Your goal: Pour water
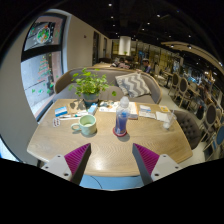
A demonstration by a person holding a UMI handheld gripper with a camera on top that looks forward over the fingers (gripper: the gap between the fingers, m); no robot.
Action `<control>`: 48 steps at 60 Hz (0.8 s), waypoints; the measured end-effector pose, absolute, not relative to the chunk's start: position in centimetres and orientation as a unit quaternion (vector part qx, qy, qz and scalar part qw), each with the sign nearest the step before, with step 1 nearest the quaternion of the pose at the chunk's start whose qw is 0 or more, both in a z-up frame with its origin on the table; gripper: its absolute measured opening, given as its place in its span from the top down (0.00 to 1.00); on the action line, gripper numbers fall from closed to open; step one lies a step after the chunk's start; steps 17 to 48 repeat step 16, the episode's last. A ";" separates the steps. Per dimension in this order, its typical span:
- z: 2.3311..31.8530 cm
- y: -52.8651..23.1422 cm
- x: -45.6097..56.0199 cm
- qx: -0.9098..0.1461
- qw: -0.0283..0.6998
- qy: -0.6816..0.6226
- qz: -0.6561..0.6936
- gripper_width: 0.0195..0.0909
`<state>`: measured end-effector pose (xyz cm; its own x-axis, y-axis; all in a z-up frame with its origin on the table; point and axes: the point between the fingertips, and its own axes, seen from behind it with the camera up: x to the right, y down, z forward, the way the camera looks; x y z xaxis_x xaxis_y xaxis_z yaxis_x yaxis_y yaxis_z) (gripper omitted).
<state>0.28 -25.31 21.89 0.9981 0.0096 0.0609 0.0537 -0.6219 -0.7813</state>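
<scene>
Gripper [110, 160] open, nothing held. The bottle [122, 117] stands beyond it, beside the mug [87, 125]. Best approach: square on, grasping mid-body.

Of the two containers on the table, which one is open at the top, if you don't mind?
The mug, left of the capped bottle, has an open mouth.

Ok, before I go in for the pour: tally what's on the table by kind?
Bottles: 1, clear with a blue label
Mugs: 1, pale green
Potted plants: 1
Total: 3
Small flat items also lie on the table; too small to identify.
Gripper is open, short of the bottle.
</scene>
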 end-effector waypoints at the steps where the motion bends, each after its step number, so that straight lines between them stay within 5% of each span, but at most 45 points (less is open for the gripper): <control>1: 22.0 -25.4 0.1 -0.900 0.435 -0.015 -0.025 0.08; 48: 22.9 -25.9 0.0 -0.896 0.442 -0.018 -0.035 0.08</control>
